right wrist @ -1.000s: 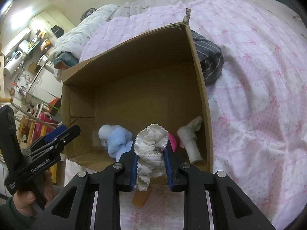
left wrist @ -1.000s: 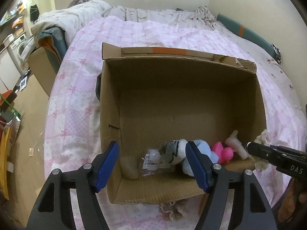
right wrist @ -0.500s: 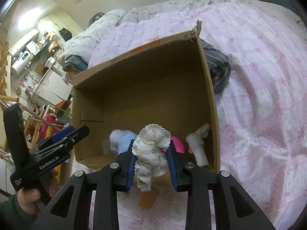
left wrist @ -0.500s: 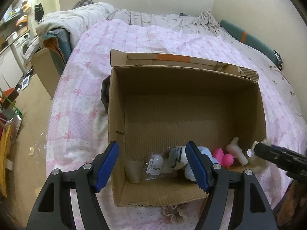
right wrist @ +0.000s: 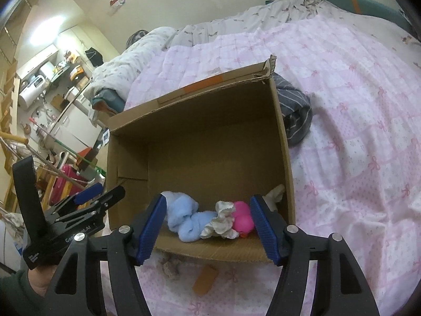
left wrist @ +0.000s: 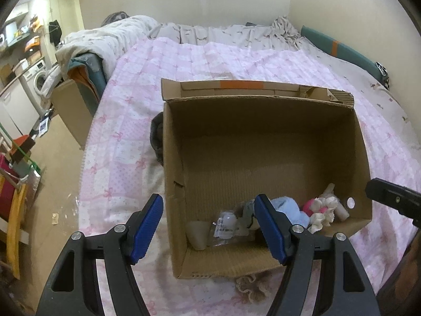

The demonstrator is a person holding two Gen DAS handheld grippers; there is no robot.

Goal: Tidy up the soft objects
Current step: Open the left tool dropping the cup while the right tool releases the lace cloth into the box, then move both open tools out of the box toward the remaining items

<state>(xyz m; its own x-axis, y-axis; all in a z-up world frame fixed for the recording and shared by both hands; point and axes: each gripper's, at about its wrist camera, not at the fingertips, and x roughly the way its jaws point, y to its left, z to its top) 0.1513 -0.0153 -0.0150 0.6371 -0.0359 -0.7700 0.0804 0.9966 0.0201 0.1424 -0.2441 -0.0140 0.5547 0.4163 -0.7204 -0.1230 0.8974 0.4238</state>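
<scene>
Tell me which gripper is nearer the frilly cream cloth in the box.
Right. The right gripper hangs open directly over the frilly cream cloth, which lies between its jaws in view. The left gripper is open over the cardboard box's other near corner, farther off.

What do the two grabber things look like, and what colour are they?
Both the left gripper and right gripper have black angular frames with triangular cut-outs, silver round screws and ridged blue finger pads. White lettering marks the left one's side, and a dark green sleeve cuff shows below it.
</scene>
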